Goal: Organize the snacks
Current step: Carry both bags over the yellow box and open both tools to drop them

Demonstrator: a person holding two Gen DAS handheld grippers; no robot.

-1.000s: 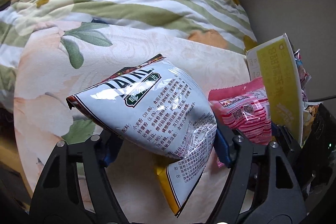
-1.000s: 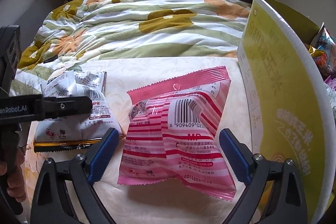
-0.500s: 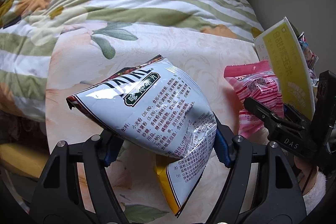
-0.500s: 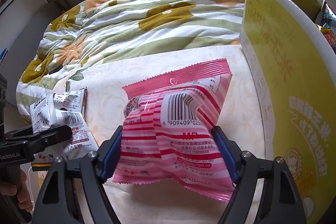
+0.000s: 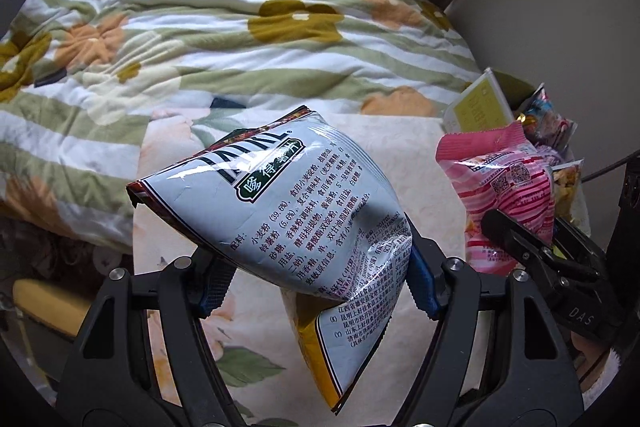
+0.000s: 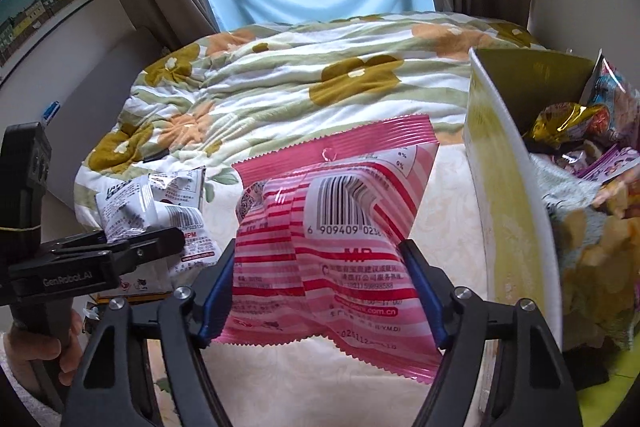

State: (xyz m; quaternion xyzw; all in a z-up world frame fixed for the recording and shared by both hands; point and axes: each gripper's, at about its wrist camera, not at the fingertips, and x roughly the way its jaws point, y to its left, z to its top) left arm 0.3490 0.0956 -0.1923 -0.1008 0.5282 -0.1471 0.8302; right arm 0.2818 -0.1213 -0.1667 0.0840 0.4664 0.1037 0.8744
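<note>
The left gripper (image 5: pixel 316 275) clamps a white bag (image 5: pixel 288 203), held above the bed, long axis slanting up-left. The right gripper (image 6: pixel 316 295), jaws just closing, pinches a pink bag (image 6: pixel 332 239) upright beside the yellow box (image 6: pixel 504 187).

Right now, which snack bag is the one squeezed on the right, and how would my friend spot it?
Find the flowery bedspread, then the tall yellow box of snacks beside it. Just left of that box, the right gripper has its jaws closed on the pink striped bag. Unlike the white bag, it is pink with a big barcode.
</note>
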